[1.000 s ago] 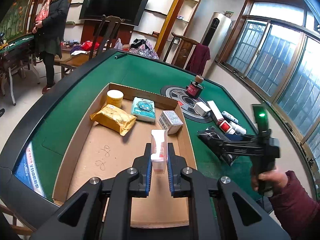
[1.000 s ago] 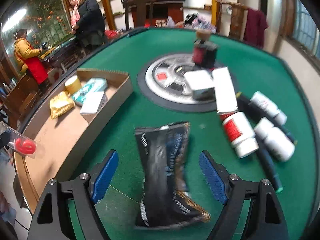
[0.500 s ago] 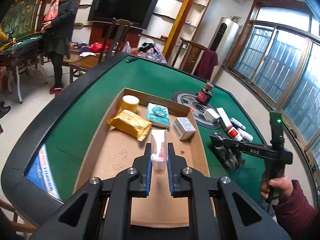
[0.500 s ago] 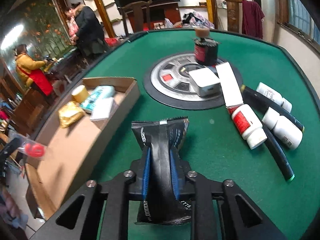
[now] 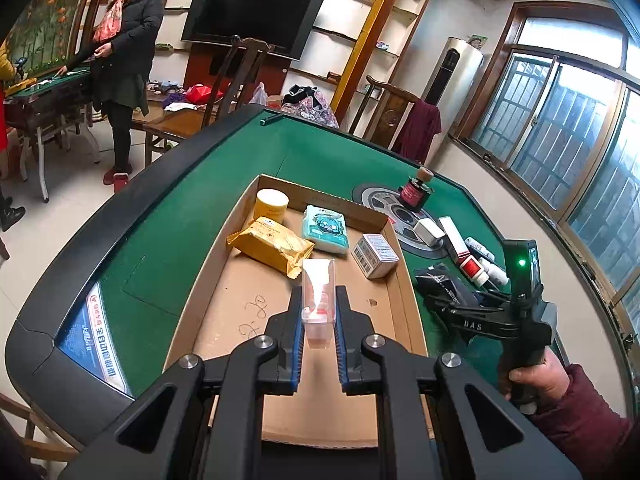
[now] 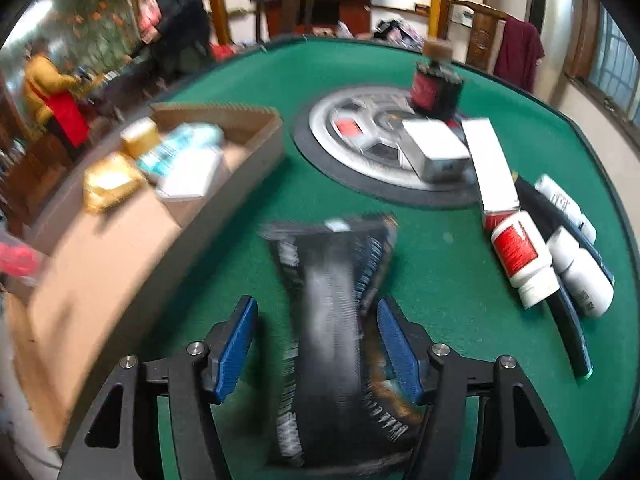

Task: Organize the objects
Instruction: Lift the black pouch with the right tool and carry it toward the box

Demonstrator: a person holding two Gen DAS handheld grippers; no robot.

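My left gripper point(image 5: 318, 300) is shut on a small clear packet point(image 5: 318, 280) with red and white inside, held over the open cardboard box point(image 5: 224, 292). On the green felt to the right of the box lies a black foil pouch point(image 6: 328, 280), blurred in the right wrist view. My right gripper point(image 6: 315, 308) straddles it. Its jaws are opening and the blue pads point(image 6: 236, 340) stand apart from the pouch's sides. In the left wrist view the right gripper point(image 5: 436, 296) hangs low over the pouch point(image 5: 448, 280), a hand in a dark red sleeve behind it.
The box holds a yellow snack bag point(image 5: 272, 244), a yellow tub point(image 5: 272, 202), a teal tissue pack point(image 5: 324, 230) and a small white carton point(image 5: 376, 254). Right of the pouch lie white bottles point(image 6: 520, 256), a black tube point(image 6: 560, 280), white boxes point(image 6: 436, 152) and a dark bottle point(image 6: 434, 88).
The right gripper closed on the black pouch half a second ago and has since spread its jaws off it. The left gripper keeps its grip on the clear packet.
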